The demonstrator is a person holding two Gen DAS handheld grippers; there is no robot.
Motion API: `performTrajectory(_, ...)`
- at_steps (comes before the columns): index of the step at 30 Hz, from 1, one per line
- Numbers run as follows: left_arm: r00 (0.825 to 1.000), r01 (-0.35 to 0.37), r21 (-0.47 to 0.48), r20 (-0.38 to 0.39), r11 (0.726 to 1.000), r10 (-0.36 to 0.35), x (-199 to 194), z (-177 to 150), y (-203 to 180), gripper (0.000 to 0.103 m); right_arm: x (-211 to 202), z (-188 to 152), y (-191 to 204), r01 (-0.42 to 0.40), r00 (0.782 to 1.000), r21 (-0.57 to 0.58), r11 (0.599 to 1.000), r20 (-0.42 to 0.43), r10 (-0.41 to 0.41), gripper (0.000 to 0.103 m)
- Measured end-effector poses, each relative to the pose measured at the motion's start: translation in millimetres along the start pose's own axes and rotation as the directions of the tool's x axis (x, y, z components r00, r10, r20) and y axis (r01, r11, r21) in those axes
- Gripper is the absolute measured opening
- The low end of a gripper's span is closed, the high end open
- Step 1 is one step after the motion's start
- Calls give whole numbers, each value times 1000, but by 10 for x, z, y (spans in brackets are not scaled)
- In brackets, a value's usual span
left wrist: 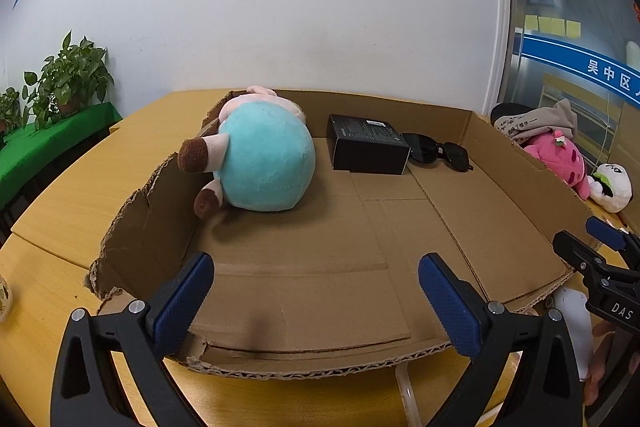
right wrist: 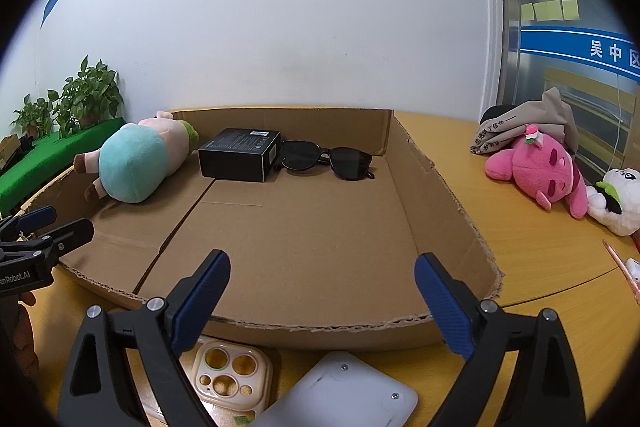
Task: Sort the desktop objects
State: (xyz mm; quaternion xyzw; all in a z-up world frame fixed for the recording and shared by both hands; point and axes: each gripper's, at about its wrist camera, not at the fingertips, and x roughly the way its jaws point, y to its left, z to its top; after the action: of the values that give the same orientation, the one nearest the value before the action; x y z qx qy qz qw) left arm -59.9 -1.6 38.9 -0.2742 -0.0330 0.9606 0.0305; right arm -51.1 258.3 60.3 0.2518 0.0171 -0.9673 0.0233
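The left gripper [left wrist: 316, 291] is hanging with its jaws spread wide and nothing between them. The right gripper [right wrist: 322, 291] is doing likewise, just beside it.

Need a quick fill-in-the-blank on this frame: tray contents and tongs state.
1. In the cardboard tray, the black box lies between the plush pig and the ____.
2. Both tongs, left and right, stand ____.
3. The pink plush lies ____ the tray.
Missing words: sunglasses; open; outside
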Motion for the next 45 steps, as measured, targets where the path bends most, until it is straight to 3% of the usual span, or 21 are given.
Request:
performTrajectory(25, 999, 24, 27, -27, 999, -23, 34, 4, 73, 103, -118, -95, 89, 2, 1000, -5, 1000, -27, -2, 93)
performTrajectory(29, 998, -25, 58, -56, 998, 28, 103, 7, 61, 103, -174, -138, 163, 13, 999, -8, 1000, -37, -13, 93)
performTrajectory(34, 1000, -12, 46, -24, 999, 13, 42, 8, 116, 103, -256, -137, 172, -13, 1000, 3, 1000, -7, 13, 93)
performTrajectory(37, 998, -53, 36, 18, 998, 53, -36, 26, 159, 103, -380, -88, 71, -36, 999, 28, 999, -18, 36, 93)
performTrajectory(41, 999, 12, -18, 47, 1000, -11, -180, 61, 248, 103, -805, -120, -271, -24, 999, 117, 993, 51, 18, 93)
performTrajectory(43, 996, 74, -66, 53, 995, -71, -236, 69, 288, 103, -880, -194, -425, -31, 999, 127, 991, -9, 32, 94)
performTrajectory(45, 990, 137, -110, 50, 984, -133, -279, 67, 294, 103, -826, -287, -496, -47, 990, 110, 993, -126, 60, 94)
